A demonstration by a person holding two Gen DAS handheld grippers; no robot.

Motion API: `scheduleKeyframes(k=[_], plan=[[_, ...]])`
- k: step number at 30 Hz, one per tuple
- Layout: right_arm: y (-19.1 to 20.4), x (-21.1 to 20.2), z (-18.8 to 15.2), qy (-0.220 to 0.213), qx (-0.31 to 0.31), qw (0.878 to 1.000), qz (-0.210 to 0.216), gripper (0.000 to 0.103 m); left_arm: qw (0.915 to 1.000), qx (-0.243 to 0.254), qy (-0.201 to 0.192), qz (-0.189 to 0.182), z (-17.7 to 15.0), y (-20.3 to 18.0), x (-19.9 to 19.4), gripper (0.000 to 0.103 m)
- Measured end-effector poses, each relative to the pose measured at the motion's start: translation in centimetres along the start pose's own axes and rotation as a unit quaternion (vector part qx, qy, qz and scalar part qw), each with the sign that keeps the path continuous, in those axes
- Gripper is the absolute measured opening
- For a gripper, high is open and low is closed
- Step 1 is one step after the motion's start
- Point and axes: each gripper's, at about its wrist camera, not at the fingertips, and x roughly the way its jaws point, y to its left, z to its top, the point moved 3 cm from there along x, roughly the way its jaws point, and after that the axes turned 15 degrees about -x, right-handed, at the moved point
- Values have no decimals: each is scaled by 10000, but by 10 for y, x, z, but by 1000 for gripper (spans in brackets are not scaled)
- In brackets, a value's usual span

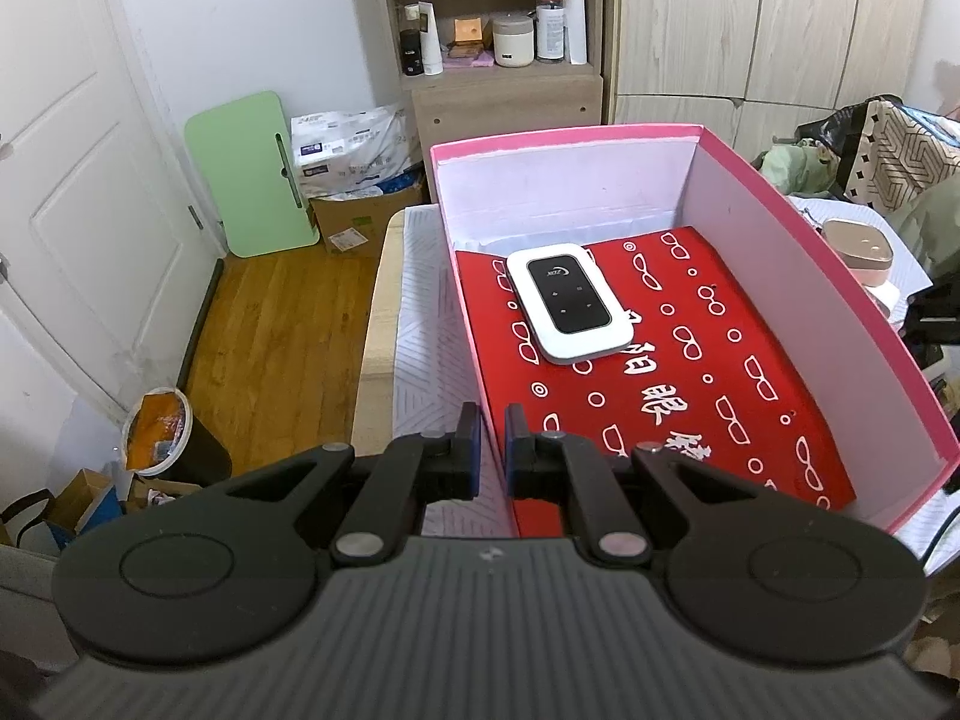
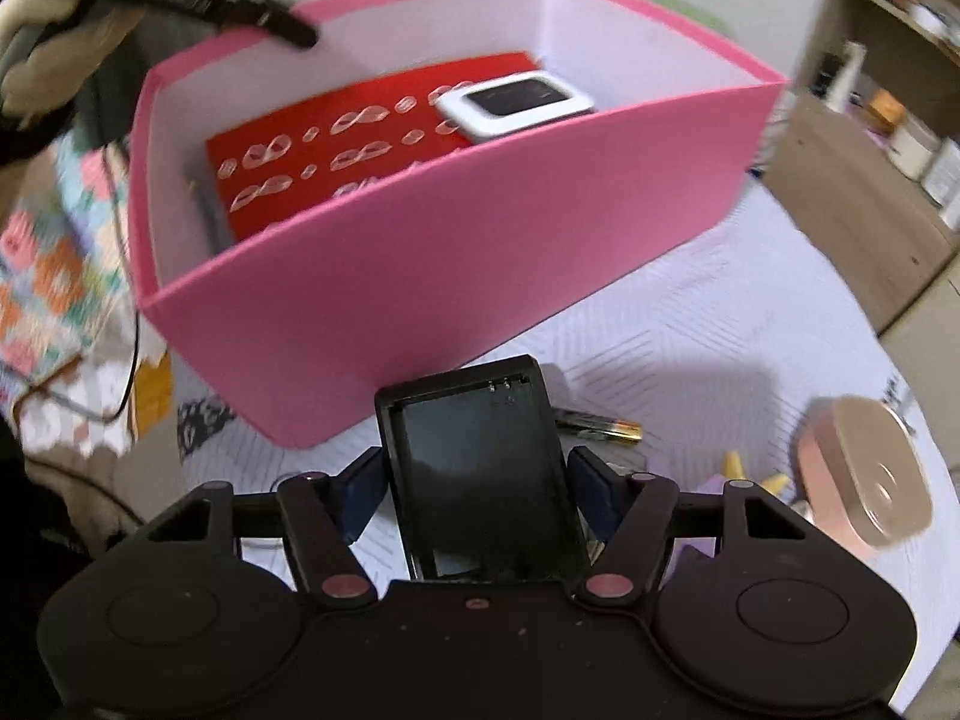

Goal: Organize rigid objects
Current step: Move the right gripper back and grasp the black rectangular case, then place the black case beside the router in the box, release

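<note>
One black rectangular plastic tray (image 2: 483, 474), lying on the white quilted cover just outside the pink cardboard box (image 2: 456, 240), sits between the right gripper (image 2: 480, 489)'s parted, untouching pads: centre, close squarely on its long sides; left gripper (image 1: 492, 444) shut, empty.

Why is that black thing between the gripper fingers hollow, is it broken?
The black casing between the right gripper's fingers has an open hollow with small metal contacts, like a battery bay missing its cover. Nothing looks cracked. A loose battery lies behind it on the table, outside the pink box.
</note>
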Motion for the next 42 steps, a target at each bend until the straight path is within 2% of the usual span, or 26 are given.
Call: scheduleKeyframes(k=[4,7,9,15,19,22,26,31,36,39,42], plan=[[-4,-15,3,-149,366,9988,-280,70,10000,-39,29,-12,1,0,1,6],[-7,-30,6,-310,435,9963,-678,70,10000,-64,51,-41,2,1,1,6],[-7,-40,10,-495,327,9932,-1007,70,10000,-61,46,-38,1,2,1,6],[-18,-78,27,-1087,617,9790,-1612,70,10000,-55,57,-58,2,3,1,6],[-18,-103,53,-1395,477,9732,-1767,70,9999,-51,65,-91,2,3,1,7],[-13,-111,72,-1553,246,9647,-2113,70,9999,-42,78,-110,2,3,1,7],[-5,-103,97,-1760,65,9648,-1953,70,9998,-42,52,-160,1,4,0,7],[1,-71,122,-1657,-359,9732,-1555,70,9996,-184,-50,-226,-1,7,0,7],[-2,-31,141,-1313,-631,9783,-1475,70,9993,-226,-140,-276,-4,8,-1,7],[-12,-3,149,-901,-979,9782,-1592,70,9991,-238,-155,-305,-4,9,-1,7],[-24,23,150,-391,-1518,9723,-1735,70,9988,-285,-188,-356,-4,10,-1,7]])
